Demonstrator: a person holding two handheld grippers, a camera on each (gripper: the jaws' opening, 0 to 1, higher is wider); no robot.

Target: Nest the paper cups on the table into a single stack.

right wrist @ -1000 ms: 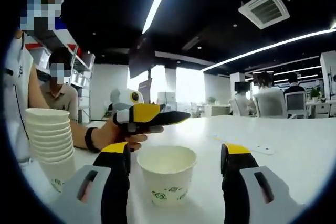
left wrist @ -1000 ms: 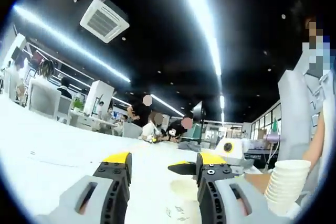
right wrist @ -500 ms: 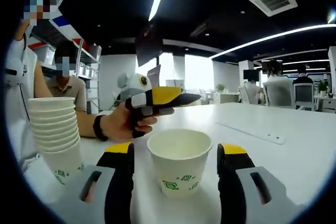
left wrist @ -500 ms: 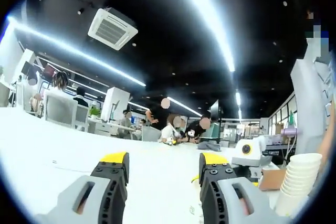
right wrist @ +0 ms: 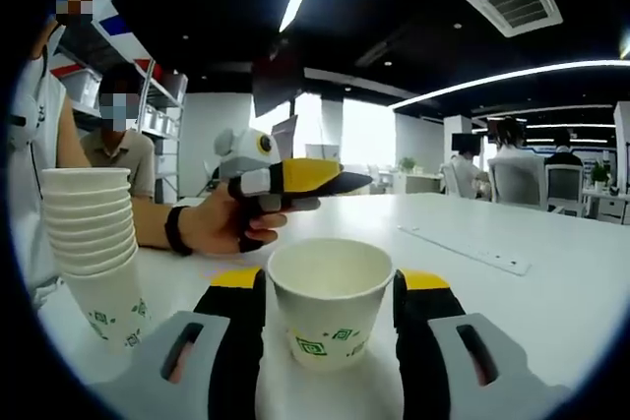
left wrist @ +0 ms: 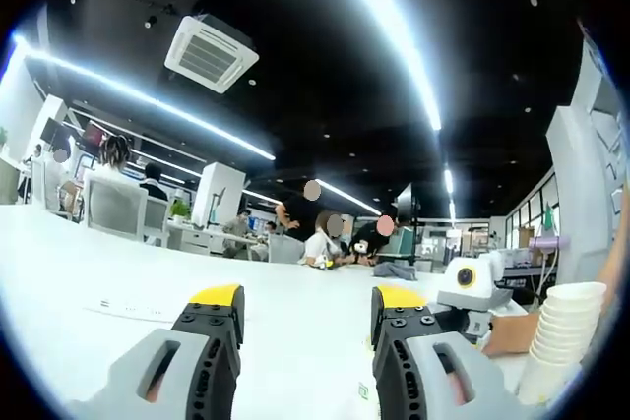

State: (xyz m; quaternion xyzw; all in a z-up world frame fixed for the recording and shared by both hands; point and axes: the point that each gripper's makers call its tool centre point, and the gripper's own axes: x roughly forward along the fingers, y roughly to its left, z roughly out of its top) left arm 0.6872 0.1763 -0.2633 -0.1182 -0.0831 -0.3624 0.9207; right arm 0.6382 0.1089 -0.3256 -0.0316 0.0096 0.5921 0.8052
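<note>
A single white paper cup (right wrist: 331, 307) with a green print stands on the white table (right wrist: 532, 292), right between my right gripper's (right wrist: 329, 287) jaws. Both yellow-tipped jaws press against its sides, so that gripper is shut on it. A tall stack of nested paper cups (right wrist: 94, 243) stands at the left, close to a person's arm; the same stack (left wrist: 563, 341) sits at the right edge of the left gripper view. My left gripper (left wrist: 305, 307) is open with nothing between its jaws. In the right gripper view a hand holds the left gripper (right wrist: 315, 182) above the table behind the cup.
A thin pale strip (right wrist: 472, 251) lies on the table to the right of the cup. A seated person (right wrist: 118, 159) is behind the stack. Further back are desks, chairs (left wrist: 110, 206) and several people.
My right gripper's jaws have closed in from either side until they touch the single cup. The left gripper view has shifted only slightly; its jaws stay apart.
</note>
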